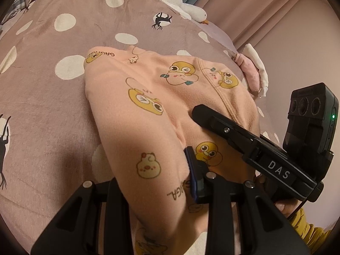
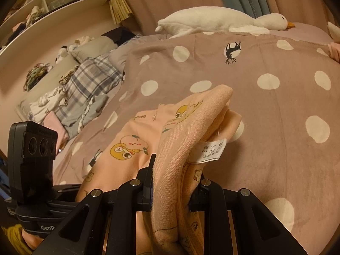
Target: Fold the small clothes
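Peach garment [image 1: 148, 97], cartoon-printed, draped over the dotted bedspread [image 1: 42, 106]. Left wrist view: left tongs [image 1: 170, 170] nearly closed, pinching a raised fold; right tongs [image 1: 197, 111] bite the cloth alongside. Right wrist view: right tongs [image 2: 172, 182] clamp a bunched edge near the care label [image 2: 210, 150], likely lifting it to fold over.

Peach cartoon-print garment [image 1: 148, 106], partly folded, draped over the polka-dot bedspread [image 1: 53, 106].
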A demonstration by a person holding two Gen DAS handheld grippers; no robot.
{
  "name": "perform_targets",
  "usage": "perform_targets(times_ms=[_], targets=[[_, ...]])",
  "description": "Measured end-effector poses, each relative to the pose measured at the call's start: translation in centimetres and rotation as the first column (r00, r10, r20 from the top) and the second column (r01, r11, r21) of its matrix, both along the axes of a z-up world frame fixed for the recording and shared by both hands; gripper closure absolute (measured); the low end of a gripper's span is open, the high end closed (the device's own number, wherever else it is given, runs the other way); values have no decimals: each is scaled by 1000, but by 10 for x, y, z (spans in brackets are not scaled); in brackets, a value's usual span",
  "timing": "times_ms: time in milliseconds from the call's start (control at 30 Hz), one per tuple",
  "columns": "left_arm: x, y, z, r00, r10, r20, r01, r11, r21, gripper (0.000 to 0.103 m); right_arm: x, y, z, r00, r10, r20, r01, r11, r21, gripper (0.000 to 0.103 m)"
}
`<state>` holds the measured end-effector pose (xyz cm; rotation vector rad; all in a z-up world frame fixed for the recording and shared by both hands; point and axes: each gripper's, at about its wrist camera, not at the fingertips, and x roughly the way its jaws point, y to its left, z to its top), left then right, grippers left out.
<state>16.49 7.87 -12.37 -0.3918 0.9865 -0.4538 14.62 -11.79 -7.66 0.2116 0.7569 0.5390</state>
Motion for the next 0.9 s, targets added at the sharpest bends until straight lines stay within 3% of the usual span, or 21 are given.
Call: perform_targets(times_ms=[900], targets=[[17,-6,-20,999,5,-53,-4,1000,31,71,20,-1,-22,998,-7,-69,6,1000,-10,80]])
